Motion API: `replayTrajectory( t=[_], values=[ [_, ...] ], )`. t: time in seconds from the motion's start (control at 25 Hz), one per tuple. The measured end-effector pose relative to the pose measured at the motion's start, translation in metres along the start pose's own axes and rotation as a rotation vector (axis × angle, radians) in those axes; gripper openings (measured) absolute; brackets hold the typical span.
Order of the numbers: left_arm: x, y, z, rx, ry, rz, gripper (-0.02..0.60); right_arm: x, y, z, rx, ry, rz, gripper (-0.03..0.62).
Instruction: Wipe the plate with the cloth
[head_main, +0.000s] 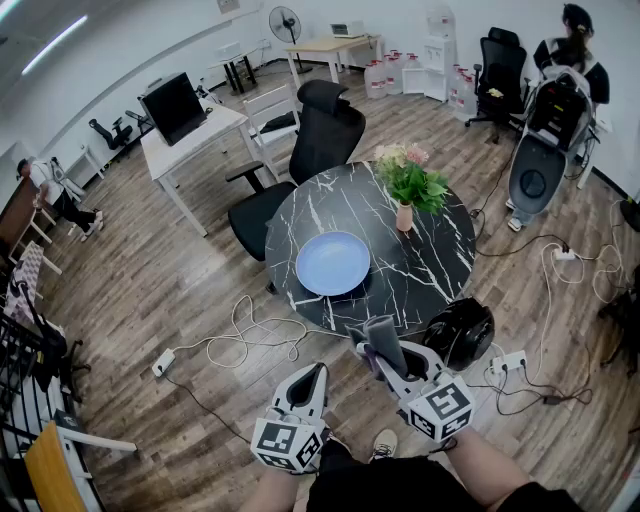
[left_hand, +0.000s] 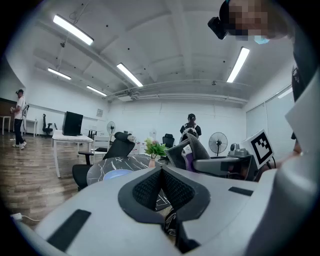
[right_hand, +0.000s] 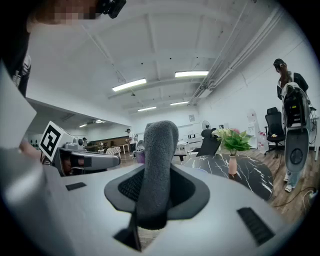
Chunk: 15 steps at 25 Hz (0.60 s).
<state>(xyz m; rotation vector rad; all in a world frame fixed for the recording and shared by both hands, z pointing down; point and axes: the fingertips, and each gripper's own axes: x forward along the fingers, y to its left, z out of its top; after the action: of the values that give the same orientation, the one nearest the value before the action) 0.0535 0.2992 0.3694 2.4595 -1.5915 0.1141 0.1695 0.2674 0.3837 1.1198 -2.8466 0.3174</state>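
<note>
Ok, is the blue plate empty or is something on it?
Empty: the plate shows bare blue surface; the cloth is in the right gripper.

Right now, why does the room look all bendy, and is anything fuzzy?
Head view: the wide lens bows the wooden floor around the round black marble table; the round pale blue plate looks sharp. Right gripper view: the thick grey cloth, so near, looks soft-edged. Left gripper view: the long ceiling lights glare white.
</note>
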Motion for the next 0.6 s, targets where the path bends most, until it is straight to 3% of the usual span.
replayTrajectory(
  t=[0.6],
  values=[
    [-0.003,0.008,-0.011,-0.019,0.029,0.029,0.018,0.003,0.005,-0.003,0.027,0.0,0.038,0.115]
  ],
)
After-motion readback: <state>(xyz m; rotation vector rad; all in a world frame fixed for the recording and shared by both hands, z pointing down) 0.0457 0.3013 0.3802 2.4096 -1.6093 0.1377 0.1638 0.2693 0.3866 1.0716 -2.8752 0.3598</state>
